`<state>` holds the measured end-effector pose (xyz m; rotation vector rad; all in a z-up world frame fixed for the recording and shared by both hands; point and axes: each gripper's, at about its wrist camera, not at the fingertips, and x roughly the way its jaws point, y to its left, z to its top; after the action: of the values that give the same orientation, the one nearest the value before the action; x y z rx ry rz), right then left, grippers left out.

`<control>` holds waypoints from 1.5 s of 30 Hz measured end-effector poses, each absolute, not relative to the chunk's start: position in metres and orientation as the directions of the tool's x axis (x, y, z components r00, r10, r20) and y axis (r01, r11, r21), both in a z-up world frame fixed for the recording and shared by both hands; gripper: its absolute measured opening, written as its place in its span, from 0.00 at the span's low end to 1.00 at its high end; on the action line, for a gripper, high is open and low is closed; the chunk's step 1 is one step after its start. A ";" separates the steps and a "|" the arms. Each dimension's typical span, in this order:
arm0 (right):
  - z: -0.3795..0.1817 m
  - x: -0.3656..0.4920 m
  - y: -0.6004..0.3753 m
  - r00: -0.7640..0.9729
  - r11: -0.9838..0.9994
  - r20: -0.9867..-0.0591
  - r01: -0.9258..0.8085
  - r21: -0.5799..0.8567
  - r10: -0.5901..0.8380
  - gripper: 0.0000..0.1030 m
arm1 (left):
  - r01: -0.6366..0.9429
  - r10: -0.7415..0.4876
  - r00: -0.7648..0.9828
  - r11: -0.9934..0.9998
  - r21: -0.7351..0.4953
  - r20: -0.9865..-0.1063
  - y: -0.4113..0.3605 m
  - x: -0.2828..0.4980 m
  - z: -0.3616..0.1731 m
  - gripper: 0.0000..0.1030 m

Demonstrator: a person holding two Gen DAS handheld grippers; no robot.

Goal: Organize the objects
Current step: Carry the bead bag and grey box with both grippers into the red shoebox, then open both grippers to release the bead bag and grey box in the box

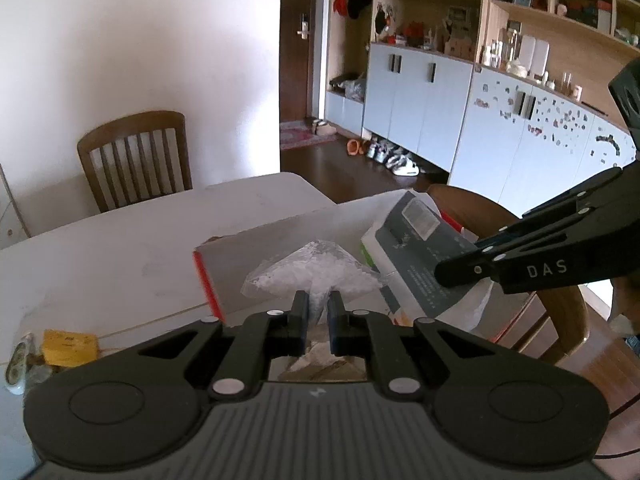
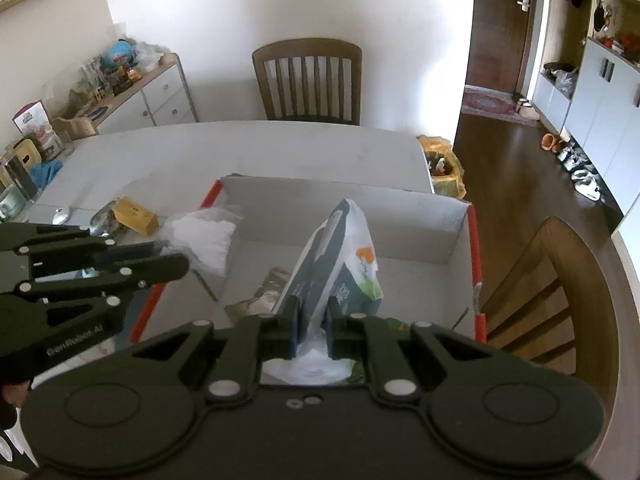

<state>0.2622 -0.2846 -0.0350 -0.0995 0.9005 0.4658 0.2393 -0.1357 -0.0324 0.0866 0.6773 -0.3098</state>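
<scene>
On your table (image 2: 248, 148), the open cardboard box (image 2: 424, 224) sits at 12 o'clock from your right hand-held gripper (image 2: 312, 326), which is clamped on a dark package in a thin plastic bag (image 2: 340, 256) hanging over the box. At 9 o'clock your left hand-held gripper (image 1: 318, 312) is pinched on a clear bag of white granules (image 1: 316, 270) near the box's left wall. That film could slip or tear if you swing either load.
</scene>
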 end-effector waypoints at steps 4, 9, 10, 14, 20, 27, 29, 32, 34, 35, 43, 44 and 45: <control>-0.043 0.276 -0.292 0.520 0.898 -0.785 -0.427 0.103 0.337 0.11 | 0.321 -0.241 0.721 0.947 0.005 -0.649 -0.152 0.255 -0.042 0.10; -0.054 0.298 -0.302 0.503 0.907 -0.803 -0.408 0.107 0.321 0.11 | 0.332 -0.221 0.699 0.943 0.035 -0.681 -0.169 0.274 -0.055 0.10; -0.057 0.302 -0.303 0.499 0.908 -0.806 -0.403 0.110 0.319 0.11 | 0.335 -0.217 0.696 0.941 0.043 -0.685 -0.172 0.278 -0.057 0.10; -0.069 0.317 -0.304 0.480 0.913 -0.822 -0.391 0.113 0.307 0.11 | 0.334 -0.200 0.676 0.941 0.052 -0.709 -0.179 0.296 -0.065 0.10; -0.089 0.334 -0.303 0.444 0.917 -0.854 -0.389 0.087 0.269 0.12 | 0.347 -0.176 0.608 0.936 0.060 -0.774 -0.184 0.323 -0.086 0.10; -0.106 0.341 -0.304 0.418 0.917 -0.874 -0.394 0.071 0.247 0.18 | 0.324 -0.169 0.568 0.946 0.031 -0.805 -0.177 0.329 -0.100 0.10; -0.104 0.342 -0.305 0.419 0.915 -0.871 -0.396 0.078 0.256 0.20 | 0.322 -0.172 0.562 0.947 0.022 -0.809 -0.176 0.329 -0.101 0.10; -0.101 0.341 -0.308 0.422 0.916 -0.869 -0.393 0.082 0.259 0.21 | 0.318 -0.178 0.559 0.948 0.012 -0.810 -0.175 0.328 -0.100 0.10; -0.097 0.341 -0.309 0.425 0.917 -0.866 -0.389 0.088 0.263 0.22 | 0.317 -0.180 0.556 0.949 0.006 -0.811 -0.172 0.331 -0.099 0.10; -0.095 0.340 -0.311 0.429 0.917 -0.864 -0.390 0.087 0.264 0.24 | 0.315 -0.182 0.556 0.949 0.003 -0.811 -0.171 0.332 -0.098 0.10; -0.074 0.318 -0.314 0.481 0.913 -0.836 -0.404 0.057 0.265 0.33 | 0.283 -0.218 0.576 0.957 -0.057 -0.788 -0.156 0.322 -0.090 0.10; -0.070 0.315 -0.315 0.488 0.914 -0.831 -0.402 0.059 0.268 0.34 | 0.279 -0.217 0.581 0.958 -0.059 -0.784 -0.155 0.321 -0.088 0.10; -0.067 0.312 -0.315 0.492 0.914 -0.827 -0.400 0.064 0.273 0.35 | 0.276 -0.220 0.587 0.959 -0.062 -0.779 -0.153 0.319 -0.086 0.10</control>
<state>0.3119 -0.3155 -0.0669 -0.1434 0.9745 0.4104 0.3185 -0.1530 -0.0857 0.0680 0.8982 -0.2893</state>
